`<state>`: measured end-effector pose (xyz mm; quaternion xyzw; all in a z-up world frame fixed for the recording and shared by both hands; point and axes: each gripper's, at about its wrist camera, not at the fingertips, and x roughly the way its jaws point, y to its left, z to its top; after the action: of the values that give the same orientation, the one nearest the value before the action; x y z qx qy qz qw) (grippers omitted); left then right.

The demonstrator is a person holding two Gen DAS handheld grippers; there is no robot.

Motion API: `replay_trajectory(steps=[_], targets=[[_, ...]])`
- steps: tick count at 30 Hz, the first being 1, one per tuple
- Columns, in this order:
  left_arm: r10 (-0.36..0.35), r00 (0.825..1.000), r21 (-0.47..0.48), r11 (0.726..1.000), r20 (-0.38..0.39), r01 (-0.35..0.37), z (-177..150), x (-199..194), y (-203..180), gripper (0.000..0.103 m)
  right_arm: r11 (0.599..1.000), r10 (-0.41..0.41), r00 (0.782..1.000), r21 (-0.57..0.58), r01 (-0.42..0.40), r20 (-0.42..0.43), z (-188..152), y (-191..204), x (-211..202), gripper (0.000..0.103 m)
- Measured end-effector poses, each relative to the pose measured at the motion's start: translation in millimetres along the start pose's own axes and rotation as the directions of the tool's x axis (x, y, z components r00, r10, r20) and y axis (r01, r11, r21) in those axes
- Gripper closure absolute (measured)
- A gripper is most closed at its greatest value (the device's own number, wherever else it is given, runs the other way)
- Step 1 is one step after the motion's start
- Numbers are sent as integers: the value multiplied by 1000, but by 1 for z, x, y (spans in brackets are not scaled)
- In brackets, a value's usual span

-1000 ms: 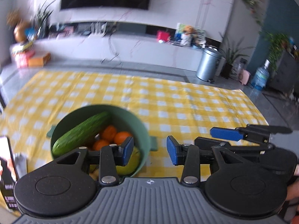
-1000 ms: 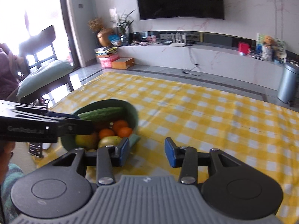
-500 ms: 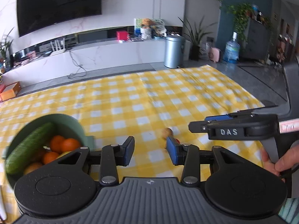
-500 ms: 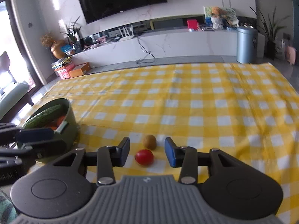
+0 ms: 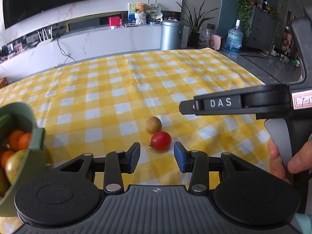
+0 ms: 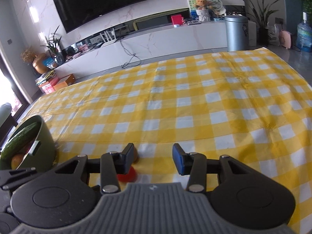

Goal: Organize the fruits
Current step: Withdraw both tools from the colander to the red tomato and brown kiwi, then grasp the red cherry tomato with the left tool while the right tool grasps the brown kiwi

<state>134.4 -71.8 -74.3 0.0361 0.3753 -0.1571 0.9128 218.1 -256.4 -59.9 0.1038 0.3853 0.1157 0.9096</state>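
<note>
Worktop (image 5: 120,81), under a yellow check cloth, fills the middle of both views. Green bowl (image 5: 29,128) sits at the left edge of the left-wrist view, lower left in the right-wrist view, already holding a cucumber (image 6: 19,139), oranges (image 5: 18,141) and other fruit.

Left hand-held gripper (image 5: 157,157): jaws wide, empty. Right hand-held gripper (image 6: 154,159): jaws wide, empty; in the left-wrist view its body crosses the right side of the frame.

Two loose items remain on the cloth. Tomato (image 5: 161,140) lies just ahead of the left gripper, centred on the gap between its jaws. Brown fruit (image 5: 153,124) lies just beyond it, slightly left, touching or nearly so. Both are round; no long axis governs approach.

In the right-wrist view the tomato (image 6: 130,174) sits low, left of centre, partly hidden behind the left finger (image 6: 126,159); it is off that gripper's line.

Judgement: the left gripper is better aligned; a short straight advance and closure should take the tomato. Risk: nudging the brown fruit.
</note>
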Motion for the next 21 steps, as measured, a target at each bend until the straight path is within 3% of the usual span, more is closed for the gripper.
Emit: replay_trajectory(steps=[11,21], targets=[[16,1000,-6,1000,-3,-16,-3,28,-3,56,995,45,996,94,-38,-75,3,-15,23,62],[37,999,40,999,-9,-36,-4,38,-9,56,997,48,996,63,-43,-80,2,-7,35,62]])
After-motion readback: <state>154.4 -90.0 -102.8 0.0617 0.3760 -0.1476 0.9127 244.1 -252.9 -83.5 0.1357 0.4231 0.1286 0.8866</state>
